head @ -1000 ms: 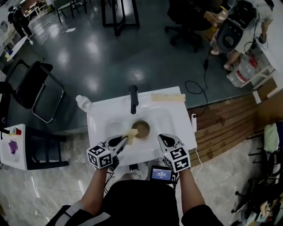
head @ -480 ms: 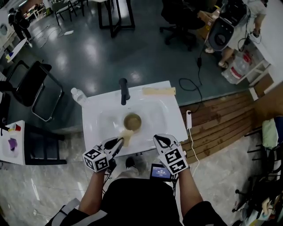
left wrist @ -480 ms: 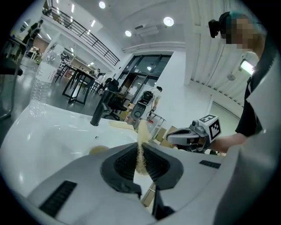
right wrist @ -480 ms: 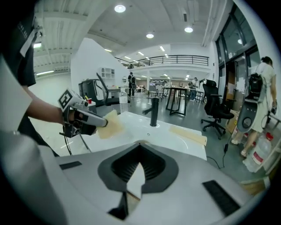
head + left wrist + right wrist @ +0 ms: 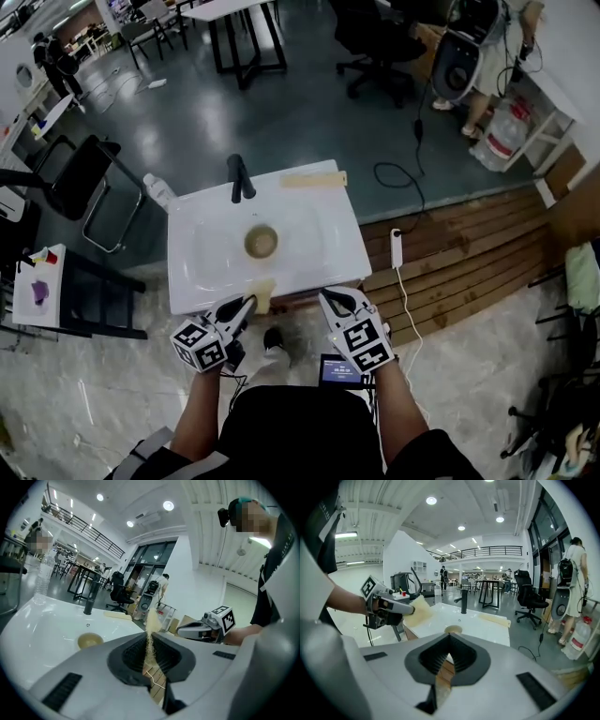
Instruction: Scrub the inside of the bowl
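Small round tan bowl (image 5: 261, 242) sits in the white sink surface (image 5: 319, 246), well apart from both tools. It looks light, rigid and likely slick, so it is best steadied at its rim. The left hand-held gripper (image 5: 251, 302) is clamped on a floppy pale-yellow sponge sheet (image 5: 264, 291). The right hand-held gripper (image 5: 330, 300) is clenched with nothing in it.

Beyond the white surface (image 5: 319, 246), a dark glossy floor (image 5: 281, 112) is reflecting the round ceiling lights (image 5: 431, 500). Right of the surface, wooden planks (image 5: 459, 258) are carrying a white power strip (image 5: 396, 248). A black folding chair (image 5: 80, 178) is standing at its left, with an office chair (image 5: 375, 37) and a dark-legged table (image 5: 246, 42) standing well beyond. Pale stone flooring (image 5: 84, 412) is lying on the near side.
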